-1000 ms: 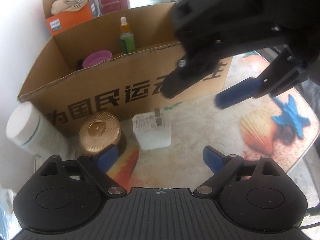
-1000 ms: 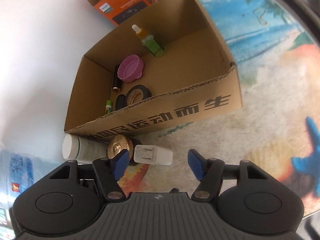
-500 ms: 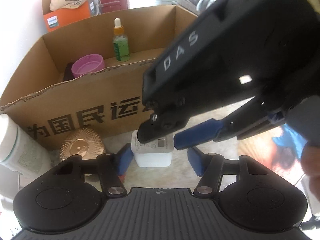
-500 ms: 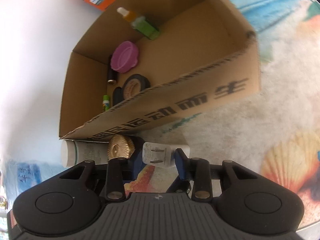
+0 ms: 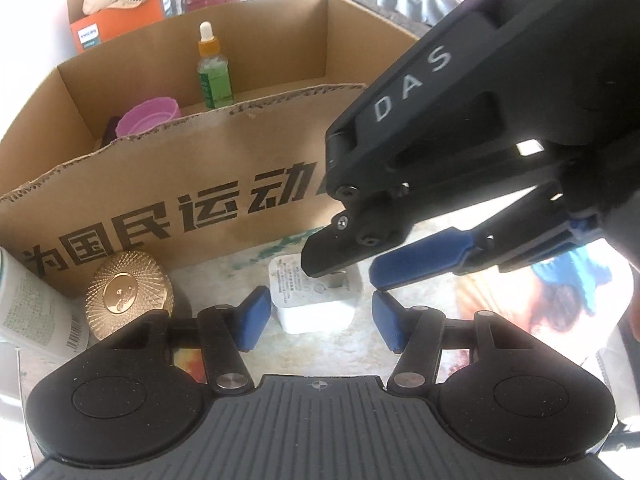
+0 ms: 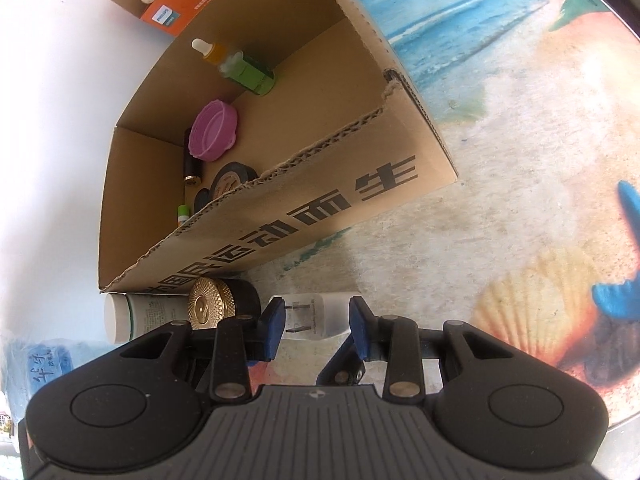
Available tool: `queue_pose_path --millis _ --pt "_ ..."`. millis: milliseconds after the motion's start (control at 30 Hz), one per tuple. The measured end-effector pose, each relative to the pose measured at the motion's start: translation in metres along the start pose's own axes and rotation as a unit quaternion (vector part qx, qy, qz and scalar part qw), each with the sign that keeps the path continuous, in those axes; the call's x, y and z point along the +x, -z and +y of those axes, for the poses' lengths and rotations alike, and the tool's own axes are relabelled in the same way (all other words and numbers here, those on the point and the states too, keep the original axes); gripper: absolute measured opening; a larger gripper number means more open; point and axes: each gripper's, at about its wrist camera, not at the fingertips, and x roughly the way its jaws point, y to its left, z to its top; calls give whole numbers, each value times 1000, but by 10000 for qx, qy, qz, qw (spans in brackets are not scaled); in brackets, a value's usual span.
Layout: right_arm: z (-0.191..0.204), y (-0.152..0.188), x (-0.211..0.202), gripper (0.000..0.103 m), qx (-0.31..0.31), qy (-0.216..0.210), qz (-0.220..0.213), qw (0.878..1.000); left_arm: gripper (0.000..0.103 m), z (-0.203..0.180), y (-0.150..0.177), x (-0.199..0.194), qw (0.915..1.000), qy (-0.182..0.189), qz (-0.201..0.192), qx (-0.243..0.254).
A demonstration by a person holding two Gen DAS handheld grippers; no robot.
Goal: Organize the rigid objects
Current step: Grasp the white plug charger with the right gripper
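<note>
A white plug adapter [image 5: 314, 300] lies on the table in front of the cardboard box [image 5: 208, 184]. My left gripper [image 5: 322, 318] is open, its blue fingers either side of the adapter's near end. My right gripper [image 5: 362, 268] comes in from the right above the adapter; in the right wrist view its gripper [image 6: 316, 326] straddles the adapter [image 6: 310, 316] with both blue pads close to its sides, and I cannot tell whether they touch it. A gold-lidded jar [image 5: 130, 294] and a white bottle [image 5: 34, 312] lie to the left.
The box holds a green dropper bottle [image 6: 246, 70], a purple lid [image 6: 212, 130], a black tape roll [image 6: 232, 178], a dark tube [image 6: 192, 162] and a small green stick [image 6: 182, 213]. An orange box [image 5: 116, 4] stands behind. The tablecloth [image 6: 500, 208] has a beach print.
My left gripper moved forward until its fingers flank the adapter. My right gripper came down over the adapter and its fingers narrowed around it.
</note>
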Motion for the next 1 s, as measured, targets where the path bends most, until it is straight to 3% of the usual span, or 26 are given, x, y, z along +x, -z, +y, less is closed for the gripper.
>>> queue_pose_path --millis 200,433,1000 --pt "3 -1 3 38 -45 62 58 10000 45 5 -3 10 9999 -20 64 -105" --pt "3 4 -2 38 -22 138 61 9999 44 2 -1 7 9997 114 103 -202" --pt "0 3 0 38 -13 204 24 9998 45 -3 -4 14 9998 17 155 -138"
